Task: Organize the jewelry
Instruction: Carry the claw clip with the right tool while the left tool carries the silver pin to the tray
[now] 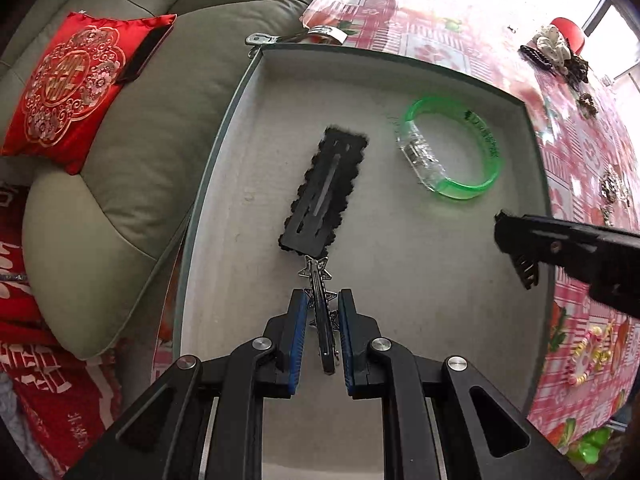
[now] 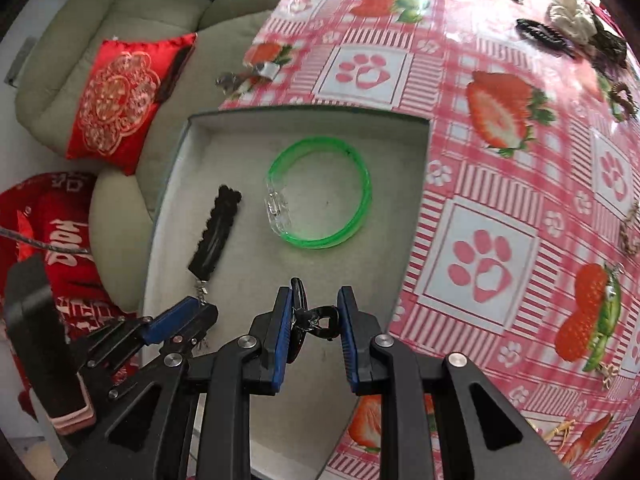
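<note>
A: Nearest the camera, the left tool (image 1: 323, 314) pinched a star hair clip (image 1: 318, 280) by its end, low over the grey tray (image 1: 256, 168). The right tool (image 2: 312, 312) was pinching a black claw clip (image 2: 316, 320).

B: So the step was delivery; next, each tool had to lower and spread.

A: The left view showed the star clip's tip just at the black fuzzy clip (image 1: 324, 188), beside the green bangle (image 1: 452, 148). Only the right view showed the bench (image 2: 500, 160) with more jewelry waiting.
</note>
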Motion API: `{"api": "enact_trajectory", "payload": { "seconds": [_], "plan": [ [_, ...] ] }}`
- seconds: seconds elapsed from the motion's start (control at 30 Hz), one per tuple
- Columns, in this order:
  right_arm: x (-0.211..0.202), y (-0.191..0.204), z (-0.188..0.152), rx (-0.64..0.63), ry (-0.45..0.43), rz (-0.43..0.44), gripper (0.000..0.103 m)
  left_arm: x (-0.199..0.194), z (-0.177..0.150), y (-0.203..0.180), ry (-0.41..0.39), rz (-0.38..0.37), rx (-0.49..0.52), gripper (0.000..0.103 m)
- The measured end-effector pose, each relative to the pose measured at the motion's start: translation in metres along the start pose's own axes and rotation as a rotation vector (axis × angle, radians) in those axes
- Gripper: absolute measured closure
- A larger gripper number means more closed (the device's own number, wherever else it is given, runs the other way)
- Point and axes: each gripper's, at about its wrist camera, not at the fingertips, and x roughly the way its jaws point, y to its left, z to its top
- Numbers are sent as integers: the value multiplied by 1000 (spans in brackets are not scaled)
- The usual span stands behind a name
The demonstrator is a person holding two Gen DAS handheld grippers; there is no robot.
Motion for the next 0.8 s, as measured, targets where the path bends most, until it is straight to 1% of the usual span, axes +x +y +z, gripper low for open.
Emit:
{"api": "enact_trajectory", "payload": {
  "seconds": [0.13,0.33,0.6,0.8],
  "plan": [
    [13,0,5,-11,15,-37,78,3,4,2,-26,-3,9,80],
    [18,-6,18,-2,-3,-83,78,6,12,1,-44,0,18,80],
    [20,-7,23,-11,-9,-94,78,5,10,-2,-43,21,34,80],
    [19,-8,23,10,-10,-66,74,4,5,-4,-31,35,35,80]
  ]
}}
